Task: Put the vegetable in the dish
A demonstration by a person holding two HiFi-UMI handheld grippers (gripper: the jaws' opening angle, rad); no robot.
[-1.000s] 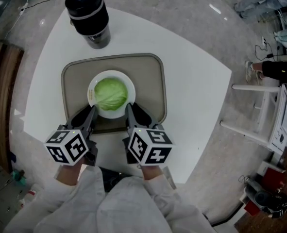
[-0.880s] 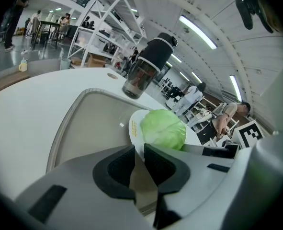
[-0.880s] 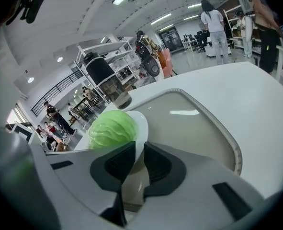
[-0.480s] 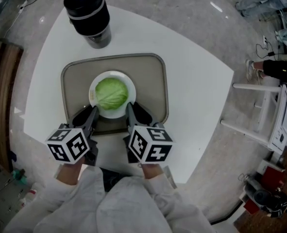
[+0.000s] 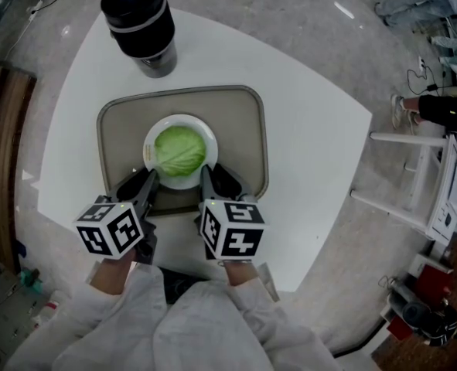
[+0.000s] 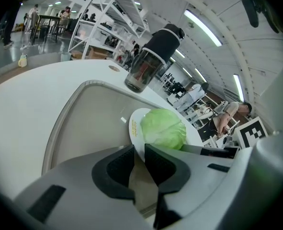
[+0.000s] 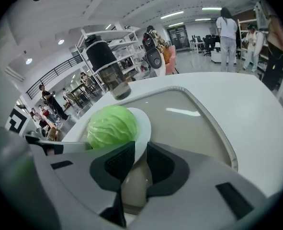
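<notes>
Spotter: Cabbage, where does it lie?

Recorder: Green cabbage [image 5: 180, 150], whole head, sits in the middle of the white dish [image 5: 148, 147] and covers most of it. Only a band of rim shows around it.

Spotter: Dish location?

Recorder: On the beige tray [image 5: 236, 130], about mid-tray, a little toward the person's side. Tray lies flat on the white table [image 5: 313, 130].

Spotter: Left gripper?

Recorder: Left gripper [image 5: 144, 178] is at the dish's near-left edge, angled down. Its own view shows the jaws drawn close with the thin dish rim caught between them, so it is pinching the rim. Cabbage sits just beyond the tips.

Spotter: Right one?

Recorder: Right gripper [image 5: 213, 175] is at the near-right edge, also angled down. Jaws are narrow with the rim running into the gap and the pads against it, so it is gripping the dish. Those jaws have just been easing apart a touch.

Spotter: Relation of the two?

Recorder: Side by side on the near arc of the rim, tips apart, neither touching the cabbage.

Spotter: Anything else on the table?

Recorder: Black-lidded jar [image 5: 139, 25], upright at the far corner, off the tray and well apart from the dish.
</notes>
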